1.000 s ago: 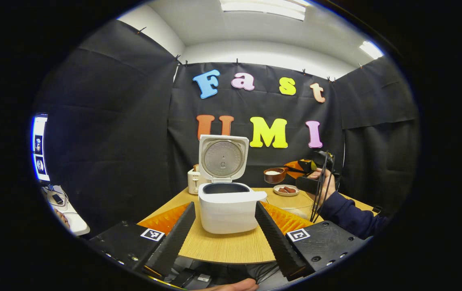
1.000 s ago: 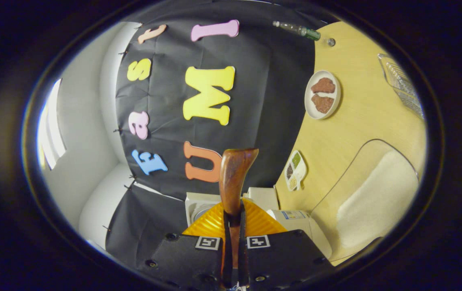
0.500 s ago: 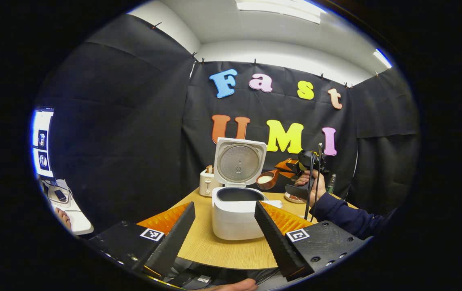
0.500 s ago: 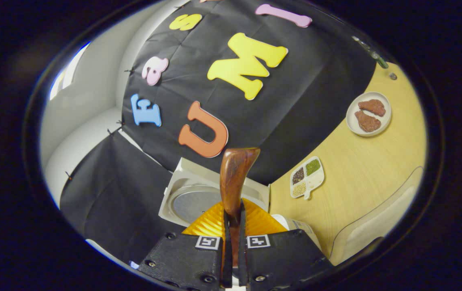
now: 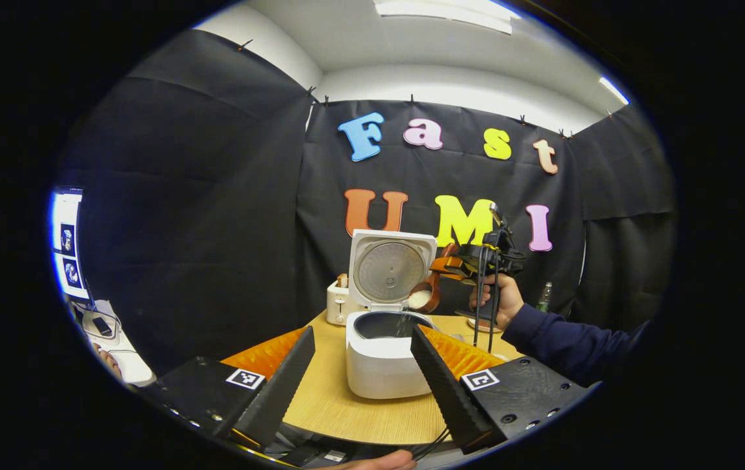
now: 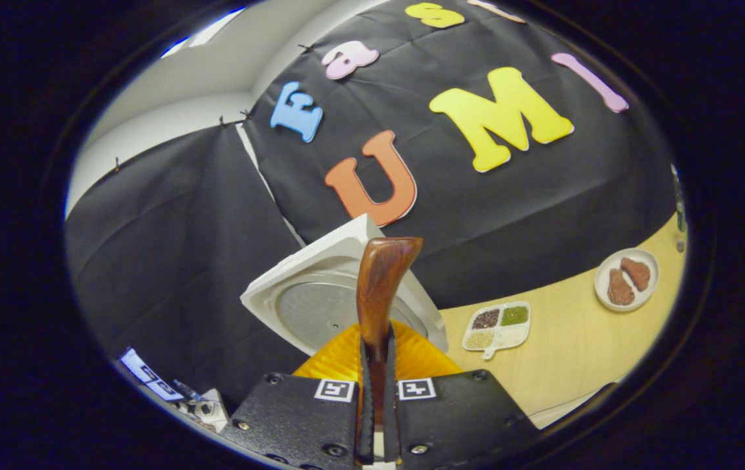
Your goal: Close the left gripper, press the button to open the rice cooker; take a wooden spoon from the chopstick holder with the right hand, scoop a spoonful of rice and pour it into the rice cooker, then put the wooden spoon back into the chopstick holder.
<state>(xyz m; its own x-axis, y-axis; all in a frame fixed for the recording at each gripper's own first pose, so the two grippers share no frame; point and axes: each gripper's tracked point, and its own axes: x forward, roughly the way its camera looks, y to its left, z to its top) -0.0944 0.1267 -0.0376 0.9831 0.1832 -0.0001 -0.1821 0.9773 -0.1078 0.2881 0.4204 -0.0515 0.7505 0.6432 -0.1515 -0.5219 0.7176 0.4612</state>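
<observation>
The white rice cooker (image 5: 382, 359) stands on the wooden table with its lid (image 5: 390, 269) raised upright. A dark wooden spoon (image 5: 425, 295) is tipped over the open pot, and white rice falls from its bowl into the pot. My right gripper (image 5: 449, 265), held by a hand in a dark sleeve, is shut on the spoon's handle (image 6: 380, 287); in the right gripper view (image 6: 376, 343) the handle stands between the two fingers and the lid (image 6: 330, 307) lies just beyond it. My left gripper (image 5: 361, 331) stays open in front of the cooker, holding nothing.
A white toaster (image 5: 338, 301) stands behind the cooker on the left. On the table (image 6: 575, 352) lie a divided dish of grains (image 6: 496, 323) and a plate with brown pieces (image 6: 627, 279). A bottle (image 5: 545, 297) stands at the back right. A lit screen (image 5: 64, 241) is far left.
The right gripper has carried the spoon left from above the table to over the open pot and tipped it, so rice now pours out. The left gripper has stayed open.
</observation>
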